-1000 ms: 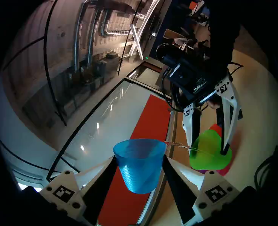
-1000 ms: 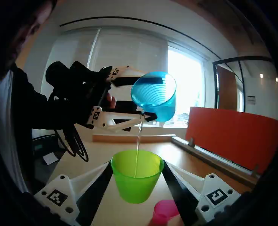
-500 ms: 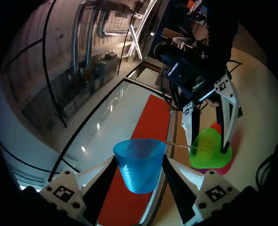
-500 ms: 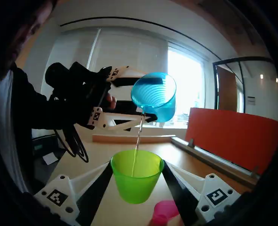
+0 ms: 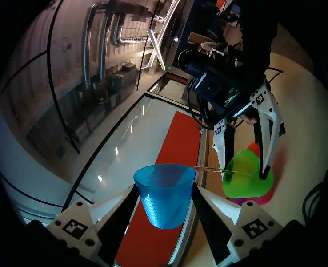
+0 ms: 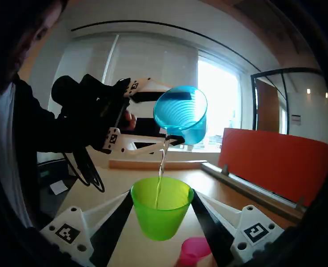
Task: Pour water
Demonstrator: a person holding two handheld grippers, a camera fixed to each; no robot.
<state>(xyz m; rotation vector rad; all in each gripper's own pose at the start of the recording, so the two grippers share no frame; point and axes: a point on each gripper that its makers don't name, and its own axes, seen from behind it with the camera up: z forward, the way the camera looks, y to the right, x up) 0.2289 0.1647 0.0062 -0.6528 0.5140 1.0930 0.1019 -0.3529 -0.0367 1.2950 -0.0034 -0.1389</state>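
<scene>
wooden table (image 6: pixel 119 180); left gripper (image 5: pixel 165 190) clamps ribbed blue cup (image 5: pixel 165 207); right gripper (image 6: pixel 162 196) clamps smooth green cup (image 6: pixel 161 220).

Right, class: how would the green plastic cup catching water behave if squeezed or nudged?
The green translucent plastic cup looks thin-walled, so it probably flexes if the right claw squeezes hard. With the water stream landing inside, it likely weighs more than empty. Its narrower base may let it tip if nudged.

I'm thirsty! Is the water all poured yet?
Not yet. Done: the left gripper has the blue cup tipped above the green cup, held in the right gripper. Happening now: a thin stream of water runs into it. Left: finish pouring and tip the blue cup upright.
</scene>
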